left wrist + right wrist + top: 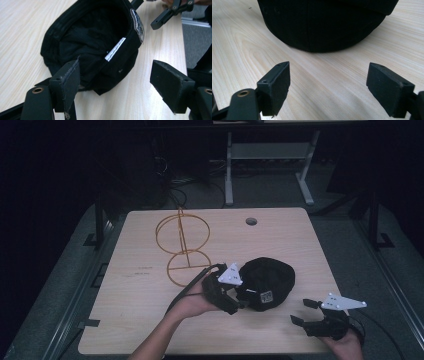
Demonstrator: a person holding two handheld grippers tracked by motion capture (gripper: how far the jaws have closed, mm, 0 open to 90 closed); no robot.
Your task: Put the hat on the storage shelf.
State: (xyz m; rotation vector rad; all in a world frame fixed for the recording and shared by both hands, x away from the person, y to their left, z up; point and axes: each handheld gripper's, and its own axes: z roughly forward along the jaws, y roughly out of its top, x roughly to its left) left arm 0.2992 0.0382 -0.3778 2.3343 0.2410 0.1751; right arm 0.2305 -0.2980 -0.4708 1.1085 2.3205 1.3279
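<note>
Left gripper: while its jaws stand wide apart, the left gripper (239, 298) sits at the near-left edge of the black cap (267, 277); in the left gripper view (115, 77) one jaw touches the cap's near rim, the other is clear on bare wood.
Right gripper: the right gripper (303, 311) is spread too, holding nothing, near the table's near-right corner; in the right gripper view (328, 83) the cap (324, 22) lies just beyond the jaw tips, apart from them.
Cap: lies upside down, opening upward (92, 42), on the table (140, 320), right of centre and toward the near side.
Labels: a white tag (115, 49) is sewn inside the cap's band; a patch (138, 25) sits on the outside; writing on both is too small to read.
Wire stand: the orange wire stand (182, 245) rises to the far left of the cap, near it, not touching.
Open room: bare wood on the far right and the near left; a round hole (251, 221) near the far edge.
Edges: the right gripper is close to the near edge.
</note>
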